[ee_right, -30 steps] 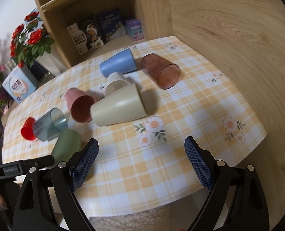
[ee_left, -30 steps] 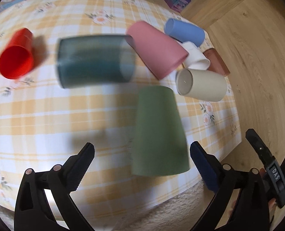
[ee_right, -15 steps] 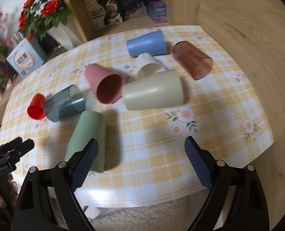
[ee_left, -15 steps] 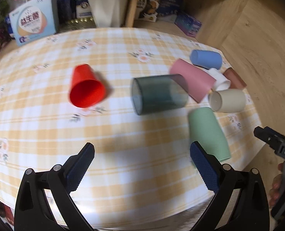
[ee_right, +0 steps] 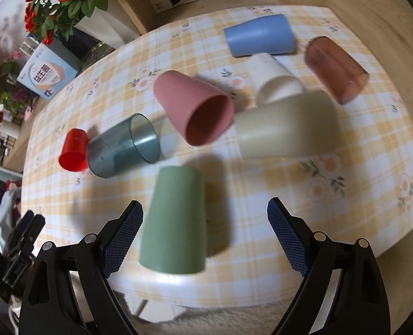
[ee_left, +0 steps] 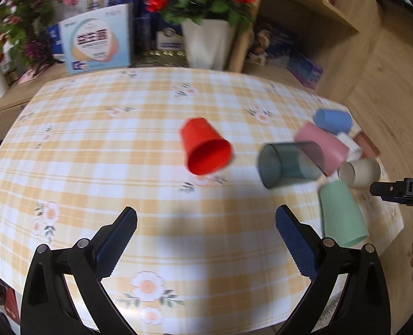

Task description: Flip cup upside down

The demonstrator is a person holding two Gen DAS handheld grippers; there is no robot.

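Both the left gripper (ee_left: 205, 224) and the right gripper (ee_right: 205, 220) are spread wide and hold nothing, while the green cup (ee_right: 175, 220) stands upside down near the table's (ee_right: 345, 212) near edge.

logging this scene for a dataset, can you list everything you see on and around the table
cups: 8, on the table; green upside down near front edge; red, grey-blue clear, pink, beige, white, blue, brown clear on their sides
tablecloth: 1, yellow check, floral
flower vase: 1, white, behind table
box: 1, light blue, behind table
left gripper: open, empty
right gripper: open, empty, by green cup
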